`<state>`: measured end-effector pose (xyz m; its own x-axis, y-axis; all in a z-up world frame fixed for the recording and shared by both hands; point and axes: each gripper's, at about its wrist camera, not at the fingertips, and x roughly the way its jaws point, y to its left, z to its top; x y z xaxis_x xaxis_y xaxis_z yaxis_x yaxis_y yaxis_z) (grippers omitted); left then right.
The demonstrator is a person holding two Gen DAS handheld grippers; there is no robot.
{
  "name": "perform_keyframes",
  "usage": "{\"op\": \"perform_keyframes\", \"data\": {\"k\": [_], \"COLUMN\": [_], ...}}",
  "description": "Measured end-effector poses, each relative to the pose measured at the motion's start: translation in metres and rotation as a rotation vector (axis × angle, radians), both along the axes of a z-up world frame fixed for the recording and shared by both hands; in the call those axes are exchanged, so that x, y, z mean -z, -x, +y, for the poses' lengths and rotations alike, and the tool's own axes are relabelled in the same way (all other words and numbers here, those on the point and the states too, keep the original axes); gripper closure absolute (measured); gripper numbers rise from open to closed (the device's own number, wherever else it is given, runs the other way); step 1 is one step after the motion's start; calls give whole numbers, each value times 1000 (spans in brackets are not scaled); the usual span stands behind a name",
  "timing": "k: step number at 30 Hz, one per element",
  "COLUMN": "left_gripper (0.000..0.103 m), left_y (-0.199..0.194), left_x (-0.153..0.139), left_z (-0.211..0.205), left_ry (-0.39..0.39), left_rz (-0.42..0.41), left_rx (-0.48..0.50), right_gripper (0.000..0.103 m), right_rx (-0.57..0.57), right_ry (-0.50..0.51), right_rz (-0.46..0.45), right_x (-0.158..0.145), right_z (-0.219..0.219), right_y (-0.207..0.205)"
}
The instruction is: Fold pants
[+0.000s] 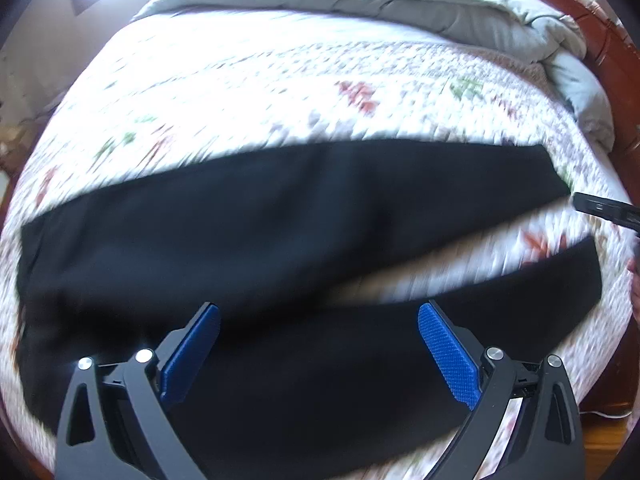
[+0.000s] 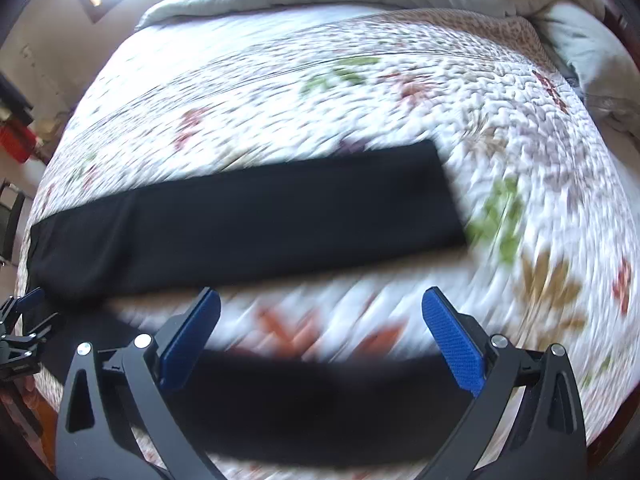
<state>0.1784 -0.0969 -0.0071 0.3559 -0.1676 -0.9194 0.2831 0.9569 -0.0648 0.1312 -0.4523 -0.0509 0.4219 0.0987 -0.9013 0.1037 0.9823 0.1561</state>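
On the bed (image 1: 280,92), spread over a white quilt with a leaf print, we have the black pants (image 1: 224,220) lying flat, the waist toward our left and the two legs running off to the right with a wedge of quilt showing between them. Our left hand-held gripper (image 1: 319,344) hangs over the seat and upper part of the near leg, its blue pads (image 1: 448,356) spread wide and gripping nothing. Our right hand-held gripper (image 2: 321,336) hangs over the near leg closer to its hem, also spread and empty; the far leg (image 2: 248,224) lies beyond it, well apart from the near one. Both views are smeared by motion, so we cannot say whether either pad touches the cloth.

We judge that no fold has been made yet, and the likely first step is to lay one leg over the other. The risks from here are plain enough. The black fabric shows almost no edge or seam, so we could pinch a single layer, or catch the quilt along with the pants. If our two grips are taken at uneven points along the leg, the cloth will twist and the legs will not line up. A grumpled comforter (image 1: 400,4) lies at the far end, clear of the work.
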Motion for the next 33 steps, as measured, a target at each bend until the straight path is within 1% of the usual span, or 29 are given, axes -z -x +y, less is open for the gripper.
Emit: {"op": "perform_keyframes", "data": {"k": [2, 3, 5, 7, 8, 9, 10, 11, 12, 13, 14, 15, 16, 17, 18, 19, 21, 26, 27, 28, 31, 33], "left_gripper": [4, 4, 4, 4, 4, 4, 4, 4, 4, 4, 4, 4, 4, 4, 4, 4, 4, 4, 4, 4, 4, 5], "left_y": [-25, -42, -62, -80, -88, -96, -103, -109, -114, -119, -123, -126, -130, -133, -136, -139, -144, -157, -159, -161, -165, -165], "left_x": [1, 3, 9, 14, 17, 20, 24, 27, 30, 32, 35, 38, 41, 43, 44, 47, 50, 58, 60, 61, 67, 69], "left_z": [-18, -29, -45, -63, -70, -75, -80, -83, -87, -88, -90, -93, -97, -100, -103, -108, -116, -130, -132, -133, -137, -136], "left_ry": [43, 56, 60, 56, 48, 52, 67, 72, 79, 88, 94, 96, 107, 115, 123, 138, 166, 253, 276, 292, 332, 347], "left_rz": [-10, -2, 14, 12, 9, 15, 28, 36, 41, 48, 55, 59, 67, 74, 78, 86, 101, 171, 192, 210, 266, 282], "left_rx": [48, 76, 111, 155, 169, 181, 197, 205, 213, 223, 234, 243, 266, 284, 304, 340, 398, 538, 562, 579, 616, 628], "right_gripper": [3, 3, 3, 3, 3, 3, 3, 6, 28, 41, 50, 66, 78, 91, 91, 91, 91, 91, 91, 91, 91, 91], "right_rx": [-23, -37, -49, -54, -62, -83, -108, -131, -151, -175, -187, -198, -225, -250, -263, -280, -307, -325, -329, -331, -340, -339], "right_ry": [-10, -18, -31, -32, -50, -94, -113, -106, -91, -64, -55, -56, -66, -128, -156, -148, -179, -282, -289, -288, -287, -266], "right_rz": [28, 58, 113, 124, 131, 143, 137, 149, 148, 149, 154, 144, 132, 121, 93, 63, -3, -104, -117, -124, -143, -158], "right_x": [14, 24, 51, 60, 66, 74, 77, 84, 85, 84, 82, 78, 73, 70, 61, 53, 39, 10, 8, 4, -2, -3], "right_z": [-30, -40, -60, -69, -73, -76, -76, -75, -73, -71, -72, -74, -74, -74, -77, -76, -73, -94, -100, -98, -108, -101], "right_y": [-35, -46, -73, -90, -96, -101, -103, -104, -105, -105, -105, -106, -104, -102, -100, -96, -87, -69, -61, -62, -50, -57]}}
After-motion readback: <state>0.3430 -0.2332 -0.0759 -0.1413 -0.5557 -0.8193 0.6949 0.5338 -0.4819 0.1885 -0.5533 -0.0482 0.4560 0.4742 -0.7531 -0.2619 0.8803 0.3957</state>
